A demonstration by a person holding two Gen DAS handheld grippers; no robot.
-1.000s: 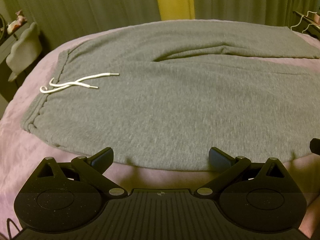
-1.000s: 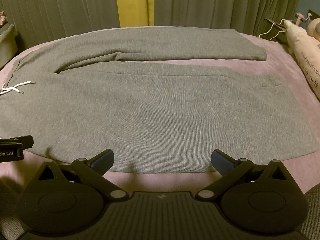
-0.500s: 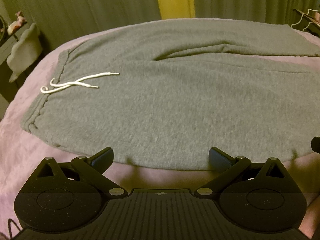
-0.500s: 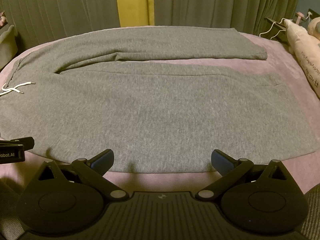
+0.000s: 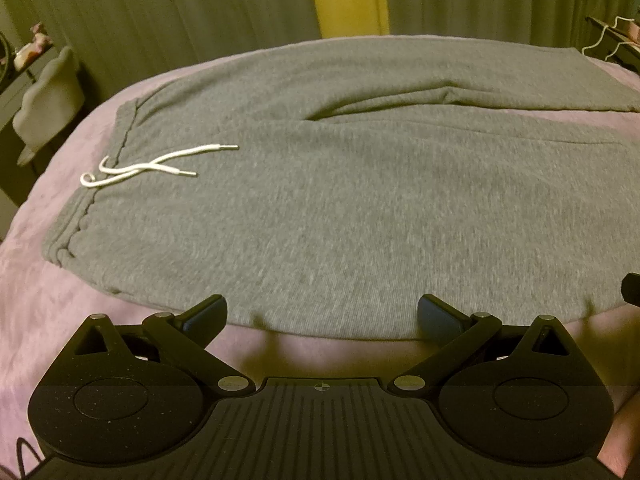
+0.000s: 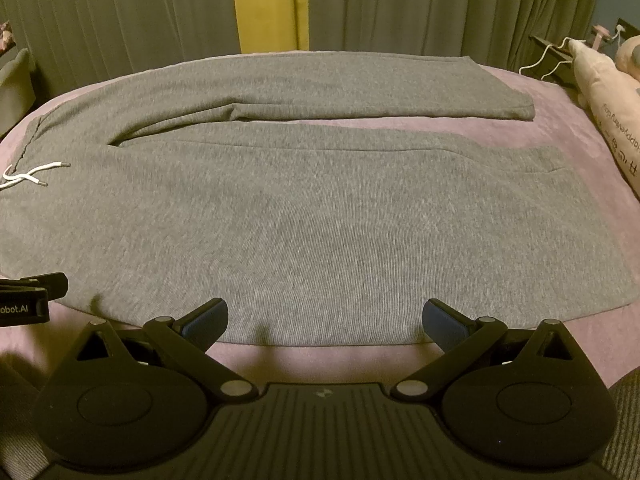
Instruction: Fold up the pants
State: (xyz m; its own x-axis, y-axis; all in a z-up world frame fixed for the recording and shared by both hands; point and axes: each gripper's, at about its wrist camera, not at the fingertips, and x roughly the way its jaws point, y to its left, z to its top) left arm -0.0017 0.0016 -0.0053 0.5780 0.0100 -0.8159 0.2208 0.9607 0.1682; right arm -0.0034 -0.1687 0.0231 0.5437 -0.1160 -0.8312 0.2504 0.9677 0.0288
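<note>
On bed (image 6: 460,120), grey pants (image 6: 320,220) lie flat, legs spread apart, waistband left with white drawstring (image 5: 152,164) on top. Left gripper (image 5: 320,314) and right gripper (image 6: 324,318) both wide open, empty, just off the near hem; best to pinch that edge at both points together and lift evenly onto the far leg. No containers visible

Bedroom, pink bed (image 6: 520,344), curtains (image 6: 400,4), pillow (image 6: 604,92)
</note>
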